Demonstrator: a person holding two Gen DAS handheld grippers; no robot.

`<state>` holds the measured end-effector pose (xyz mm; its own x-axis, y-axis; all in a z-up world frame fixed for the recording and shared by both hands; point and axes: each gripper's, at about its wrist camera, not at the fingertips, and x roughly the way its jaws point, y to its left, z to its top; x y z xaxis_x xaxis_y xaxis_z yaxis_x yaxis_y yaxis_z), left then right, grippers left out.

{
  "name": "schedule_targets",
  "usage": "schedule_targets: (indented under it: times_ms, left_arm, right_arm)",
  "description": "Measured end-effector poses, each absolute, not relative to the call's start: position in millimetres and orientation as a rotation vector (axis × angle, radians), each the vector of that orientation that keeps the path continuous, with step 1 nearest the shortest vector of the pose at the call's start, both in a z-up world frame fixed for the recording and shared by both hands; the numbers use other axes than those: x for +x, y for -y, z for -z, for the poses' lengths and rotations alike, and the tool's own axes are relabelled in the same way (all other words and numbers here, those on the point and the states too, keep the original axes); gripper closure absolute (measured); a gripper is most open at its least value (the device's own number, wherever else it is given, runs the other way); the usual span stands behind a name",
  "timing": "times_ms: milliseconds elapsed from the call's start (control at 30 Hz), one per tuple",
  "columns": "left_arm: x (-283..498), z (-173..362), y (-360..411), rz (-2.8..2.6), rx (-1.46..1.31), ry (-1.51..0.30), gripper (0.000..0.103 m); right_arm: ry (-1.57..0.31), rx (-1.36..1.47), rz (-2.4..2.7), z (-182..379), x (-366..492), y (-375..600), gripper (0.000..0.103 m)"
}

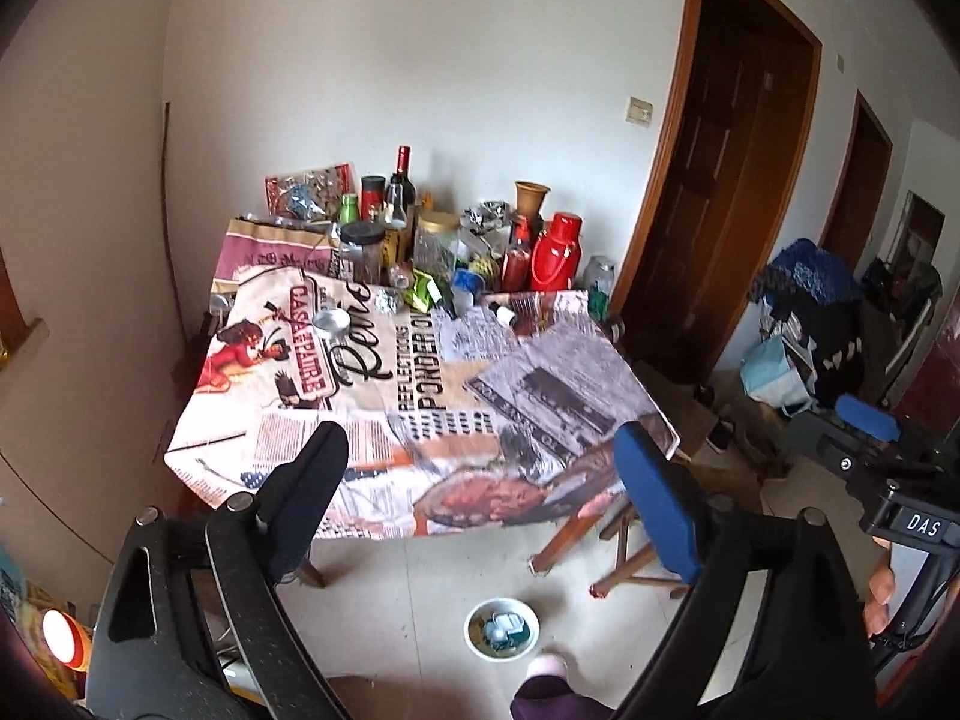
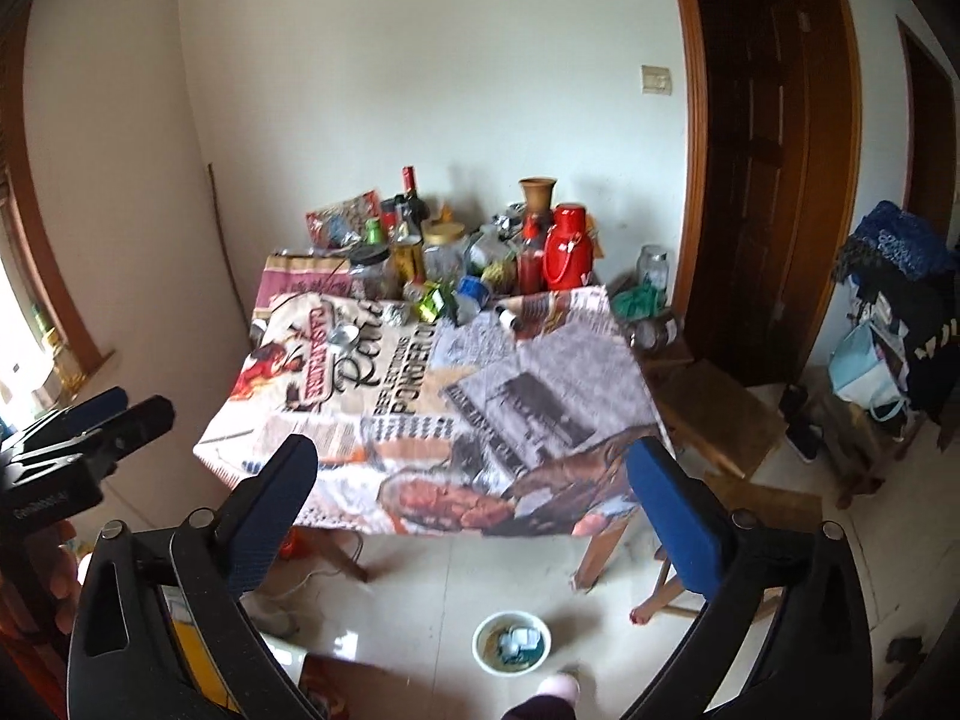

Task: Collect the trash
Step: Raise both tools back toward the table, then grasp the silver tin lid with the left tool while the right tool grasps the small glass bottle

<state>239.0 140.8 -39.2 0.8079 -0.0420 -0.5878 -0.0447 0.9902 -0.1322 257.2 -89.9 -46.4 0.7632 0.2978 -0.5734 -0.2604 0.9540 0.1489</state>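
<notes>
Jaws of the left gripper (image 1: 480, 468) and right gripper (image 2: 474, 474) both gape wide, holding and touching nothing.

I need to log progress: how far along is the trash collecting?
Done: the white bin on the floor already holds some scraps. In hand: nothing; the left gripper and right gripper are both open and empty above the table. Left: a green wrapper and crumpled foil lie among the jars.
</notes>
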Motion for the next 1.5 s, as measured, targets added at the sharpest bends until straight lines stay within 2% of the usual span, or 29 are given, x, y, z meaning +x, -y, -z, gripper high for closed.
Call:
schedule_targets:
  times_ms: [267,633,933,1267,1500]
  left_arm:
    - [293.2,43.3,-139.3,-0.057,-0.143,-0.624,0.012]
    - [420.2,47.3,-112.7,-0.172,-0.169,-0.631,0.012]
    - [498.6,68.1,-116.8,-0.256,-0.245,-0.693,0.012]
    - [566.5,107.6,-192.9,-0.31,-0.271,-0.788,0.012]
    - [627.7,166.2,-283.5,-0.349,-0.303,-0.902,0.012]
  right_arm:
    - [-0.608,0.06,-0.31,50.2,315.5,103.6,0.0]
    - [-0.599,-0.018,-0.393,42.2,431.4,127.0,0.0]
    - [-0.665,-0.048,-0.452,56.5,514.5,122.6,0.0]
    - [-0.776,-0.011,-0.401,92.7,588.6,75.5,0.0]
    - [-0.9,-0.04,-0.324,141.4,646.2,26.8,0.0]
